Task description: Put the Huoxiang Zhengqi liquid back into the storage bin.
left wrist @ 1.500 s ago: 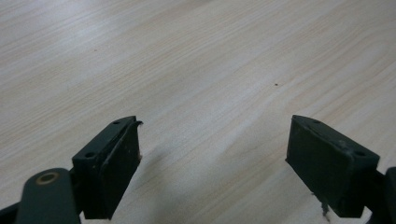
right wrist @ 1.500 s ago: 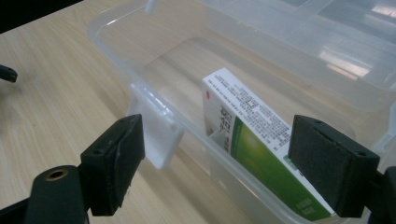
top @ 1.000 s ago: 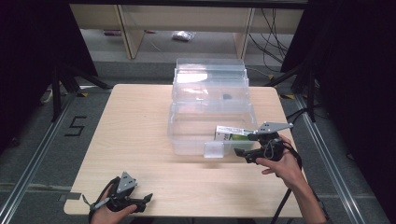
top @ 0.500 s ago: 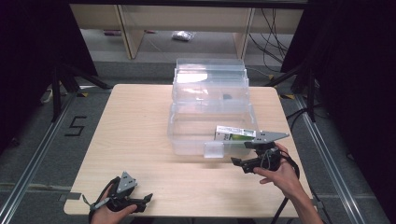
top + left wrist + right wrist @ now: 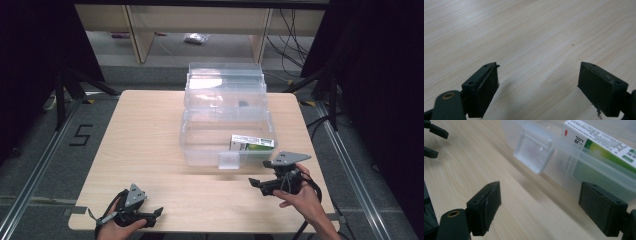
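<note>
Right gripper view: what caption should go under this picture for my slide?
Open right gripper facing a clear plastic box holding a green-and-white carton.

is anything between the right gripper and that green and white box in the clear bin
Yes. The green and white box lies inside the clear bin, so the bin's near wall, with its latch, stands between it and the open right gripper. From above, nothing visible covers the box.

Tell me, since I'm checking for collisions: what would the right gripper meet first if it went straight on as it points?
Probably the clear bin's front wall, near its latch. The right gripper is open, with bare table between it and the bin; depth is hard to judge.
</note>
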`<state>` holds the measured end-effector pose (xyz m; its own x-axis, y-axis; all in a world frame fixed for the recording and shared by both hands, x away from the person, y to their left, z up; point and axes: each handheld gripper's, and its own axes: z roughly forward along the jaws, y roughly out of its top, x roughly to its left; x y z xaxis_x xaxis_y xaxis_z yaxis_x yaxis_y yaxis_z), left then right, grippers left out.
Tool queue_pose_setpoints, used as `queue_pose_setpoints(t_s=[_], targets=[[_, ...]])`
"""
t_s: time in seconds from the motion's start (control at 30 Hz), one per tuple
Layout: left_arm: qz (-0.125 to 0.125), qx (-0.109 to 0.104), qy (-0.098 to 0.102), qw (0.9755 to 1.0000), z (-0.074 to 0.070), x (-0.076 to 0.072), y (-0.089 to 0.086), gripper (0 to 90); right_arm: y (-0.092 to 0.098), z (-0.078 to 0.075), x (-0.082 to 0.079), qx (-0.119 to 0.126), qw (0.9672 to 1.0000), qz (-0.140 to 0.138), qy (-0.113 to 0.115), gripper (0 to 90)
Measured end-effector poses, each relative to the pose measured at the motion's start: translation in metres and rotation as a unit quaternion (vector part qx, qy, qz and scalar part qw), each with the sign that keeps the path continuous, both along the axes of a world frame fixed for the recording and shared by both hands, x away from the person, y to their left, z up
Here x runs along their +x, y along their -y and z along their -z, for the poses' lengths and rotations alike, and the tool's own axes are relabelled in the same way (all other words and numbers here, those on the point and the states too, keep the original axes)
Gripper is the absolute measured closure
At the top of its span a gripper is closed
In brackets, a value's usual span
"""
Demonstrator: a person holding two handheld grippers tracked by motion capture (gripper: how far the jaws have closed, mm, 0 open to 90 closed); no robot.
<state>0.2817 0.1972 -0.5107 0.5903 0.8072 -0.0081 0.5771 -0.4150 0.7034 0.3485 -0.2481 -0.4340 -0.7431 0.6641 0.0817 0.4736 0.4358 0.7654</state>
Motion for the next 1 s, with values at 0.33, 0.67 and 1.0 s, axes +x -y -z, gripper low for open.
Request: queue_pose_setpoints(t_s=[0.33,0.67,1.0], targets=[[-0.002,0.005,0.002,1.0000,0.000,0.000,0.000,16.0,0.021,0.020,-0.019,0.011,0.9998,0.008,-0.011,18.7],[0.000,0.003,0.000,1.0000,0.000,0.000,0.000,16.0,0.026,0.032,-0.029,0.009,0.9997,0.007,-0.024,18.2],[0.002,0.001,0.002,1.0000,0.000,0.000,0.000,16.0,0.029,0.044,-0.038,-0.002,0.9988,0.007,-0.049,16.7]])
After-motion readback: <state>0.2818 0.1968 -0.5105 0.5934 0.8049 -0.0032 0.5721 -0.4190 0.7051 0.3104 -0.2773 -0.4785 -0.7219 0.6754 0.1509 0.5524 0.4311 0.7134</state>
